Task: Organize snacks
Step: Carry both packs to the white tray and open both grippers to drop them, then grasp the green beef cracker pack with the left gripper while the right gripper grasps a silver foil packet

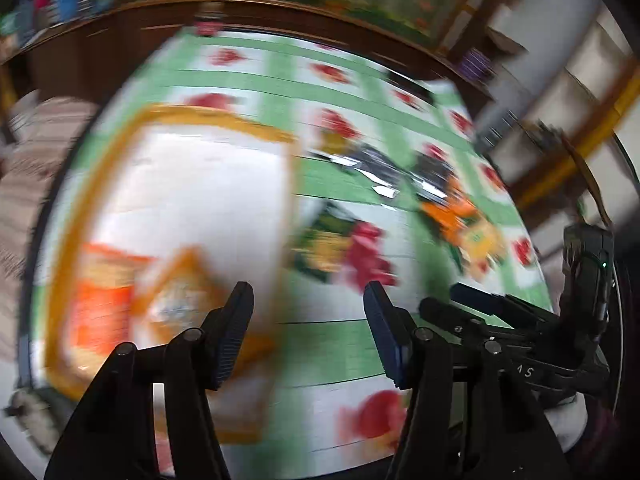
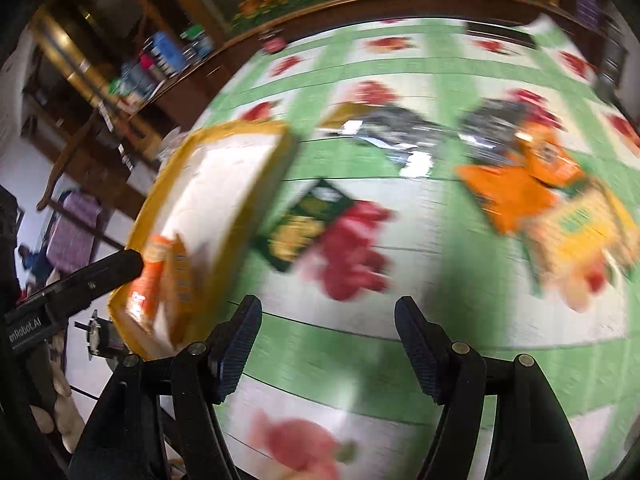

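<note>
Motion blurs both views. A white tray with a yellow rim (image 1: 224, 120) (image 2: 240, 128) lies on the left of the table and holds orange snack packets (image 1: 104, 296) (image 2: 160, 276). Loose on the cloth lie a dark green and yellow packet (image 1: 326, 240) (image 2: 304, 224), a silver packet (image 1: 372, 164) (image 2: 396, 132), an orange packet (image 1: 452, 212) (image 2: 516, 192) and a yellow packet (image 1: 480, 240) (image 2: 580, 232). My left gripper (image 1: 308, 300) (image 2: 100, 276) is open and empty beside the tray's near right corner. My right gripper (image 2: 328, 308) (image 1: 480, 304) is open and empty above the cloth, short of the green packet.
A green and white checked tablecloth (image 2: 360, 360) with red fruit prints covers the table. Behind it stands a dark wooden sideboard (image 1: 120, 40) bearing boxes (image 2: 164, 56). A wooden chair (image 2: 76, 148) stands off the table's left edge.
</note>
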Tool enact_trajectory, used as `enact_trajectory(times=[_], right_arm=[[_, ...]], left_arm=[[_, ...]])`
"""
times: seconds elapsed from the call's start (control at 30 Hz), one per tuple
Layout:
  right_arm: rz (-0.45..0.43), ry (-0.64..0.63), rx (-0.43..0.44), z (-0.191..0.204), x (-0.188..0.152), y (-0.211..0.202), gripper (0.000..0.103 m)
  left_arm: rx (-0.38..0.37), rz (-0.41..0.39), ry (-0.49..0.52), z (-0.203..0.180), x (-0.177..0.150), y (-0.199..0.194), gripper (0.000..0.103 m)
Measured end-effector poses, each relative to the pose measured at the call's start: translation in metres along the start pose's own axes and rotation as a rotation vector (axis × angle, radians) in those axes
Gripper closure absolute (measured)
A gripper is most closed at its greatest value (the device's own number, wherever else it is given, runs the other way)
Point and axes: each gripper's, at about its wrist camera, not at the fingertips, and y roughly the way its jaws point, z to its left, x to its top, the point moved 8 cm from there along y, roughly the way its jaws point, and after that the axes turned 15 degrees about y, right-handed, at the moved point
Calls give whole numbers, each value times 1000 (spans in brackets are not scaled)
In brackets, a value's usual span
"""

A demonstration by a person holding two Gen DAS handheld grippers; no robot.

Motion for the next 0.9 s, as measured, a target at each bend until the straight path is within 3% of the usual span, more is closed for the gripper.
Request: enact_trajectory(times=[0.1,0.2,0.4,0.5,0.67,0.8,0.9], right_arm=[[-17,32,-12,-30,1,-15,31],[-36,52,-20,-50,2,-28,31],[-56,93,-40,-79,2,-41,31],[-60,107,-50,-85,1,-42,31],[-51,131,-62,-85,3,-33,31],[-39,96,-64,-67,12,-21,31],[-53,53,-37,-44,39,-13,31]], left_arm=[[-32,14,67,-28,15,30,47],[-73,32,59,-35,27,58,47],[2,95,75,-8,37,99,47],[16,76,66,9,43,97,48],[5,71,70,14,48,94,48],[14,78,153,2,48,91,48],[-30,93,189,-10,47,96,47]])
